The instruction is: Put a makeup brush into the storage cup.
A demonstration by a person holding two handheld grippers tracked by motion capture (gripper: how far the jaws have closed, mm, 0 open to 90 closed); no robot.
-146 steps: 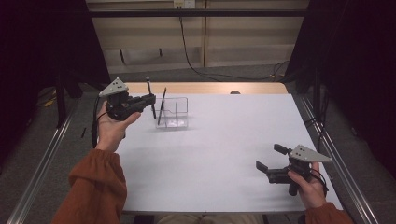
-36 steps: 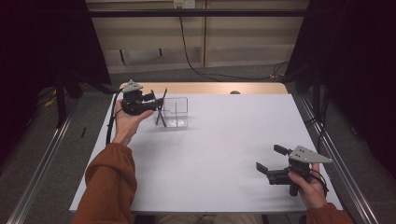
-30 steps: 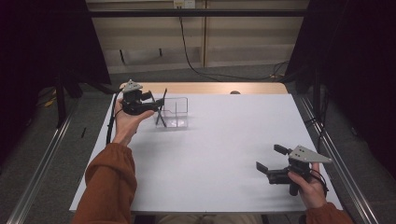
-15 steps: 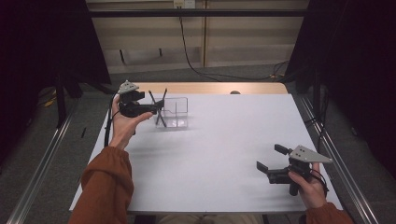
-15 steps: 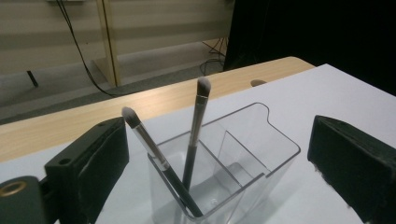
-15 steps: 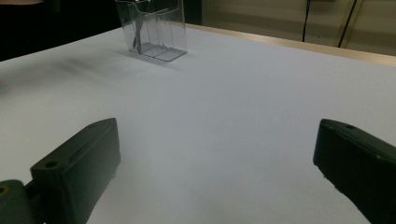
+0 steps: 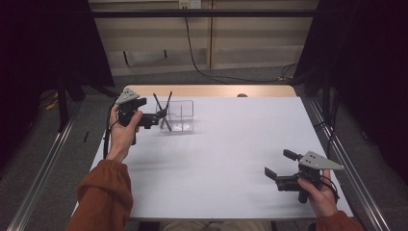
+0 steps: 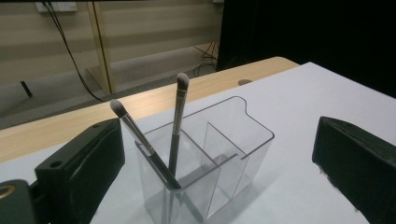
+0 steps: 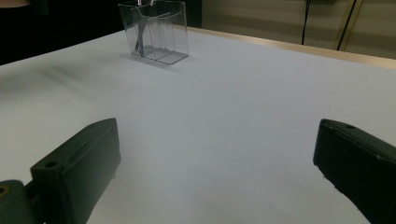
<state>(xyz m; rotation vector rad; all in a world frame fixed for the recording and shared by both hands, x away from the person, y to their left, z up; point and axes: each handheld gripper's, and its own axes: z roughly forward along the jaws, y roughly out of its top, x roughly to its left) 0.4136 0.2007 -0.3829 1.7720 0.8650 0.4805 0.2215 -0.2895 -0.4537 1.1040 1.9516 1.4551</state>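
Note:
A clear plastic organizer with several compartments stands at the table's far left. Two makeup brushes lean crossed in its left compartment, bristles up. My left gripper hovers just left of the organizer and points at it. Its jaws have just been opening and stand open with nothing pressed between them. In the left gripper view the brushes and the organizer sit ahead between the two black jaws of my left gripper. My right gripper rests open near the table's front right, with nothing in it.
The white table top spreads wide between the two grippers. A wooden strip runs along the far edge. In the right gripper view the organizer stands far off across the white surface, beyond my right gripper.
The left gripper carried a brush earlier; now both brushes stand in the organizer. The left jaws have opened and the hand has drawn back a little from the organizer. The right hand stayed still.

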